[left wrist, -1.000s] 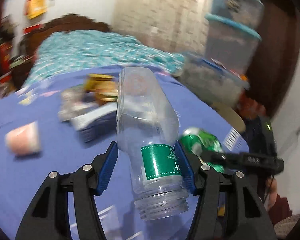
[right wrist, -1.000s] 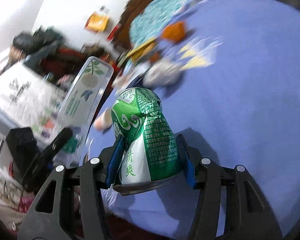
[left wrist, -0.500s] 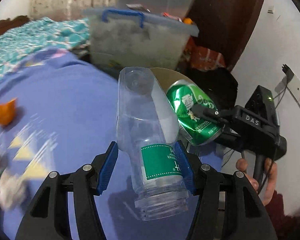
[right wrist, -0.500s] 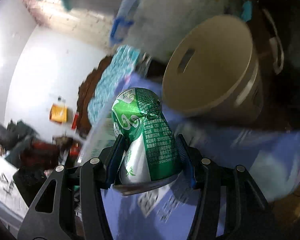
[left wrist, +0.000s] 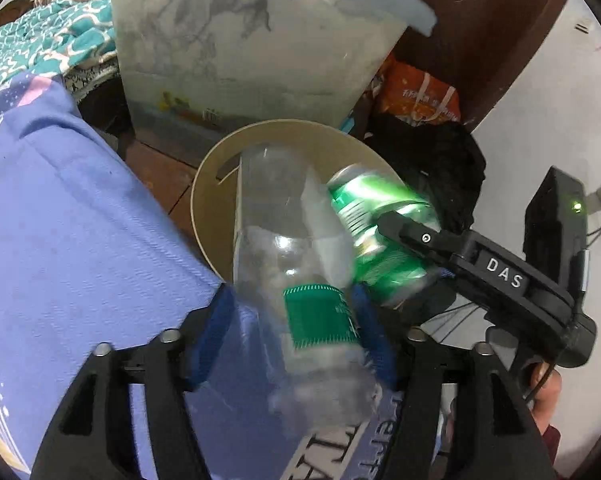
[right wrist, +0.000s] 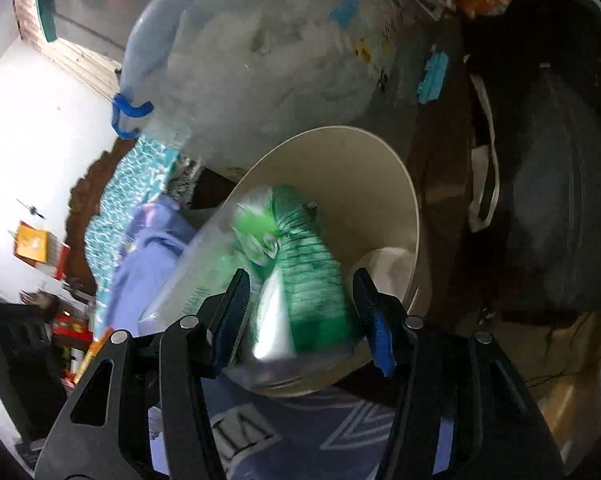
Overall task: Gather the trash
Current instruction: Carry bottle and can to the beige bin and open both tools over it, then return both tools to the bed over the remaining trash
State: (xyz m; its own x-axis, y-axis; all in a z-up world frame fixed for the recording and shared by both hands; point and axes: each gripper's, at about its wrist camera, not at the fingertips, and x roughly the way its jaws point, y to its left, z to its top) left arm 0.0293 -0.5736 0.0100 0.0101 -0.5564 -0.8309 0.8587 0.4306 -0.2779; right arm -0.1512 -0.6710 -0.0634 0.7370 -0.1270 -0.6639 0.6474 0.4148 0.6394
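Two grippers point down at the beige bin (left wrist: 208, 200). Left gripper (left wrist: 290, 328): fingers opening, clear bottle (left wrist: 284, 248) loose between them at 12 o'clock. Right gripper (right wrist: 300, 312): fingers opening, green can (right wrist: 300, 280) between them, blurred, above the bin mouth.

Clear bottle (left wrist: 296, 264) between opening left gripper (left wrist: 292, 336), above beige bin (left wrist: 204, 200), beside green can (left wrist: 380, 232).

Clear plastic bottle (left wrist: 284, 240), glossy metal can (left wrist: 376, 216)

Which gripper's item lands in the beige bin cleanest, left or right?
Right, likely. Its opening right gripper has the green can over the beige bin; the clear plastic bottle straddles the rim.
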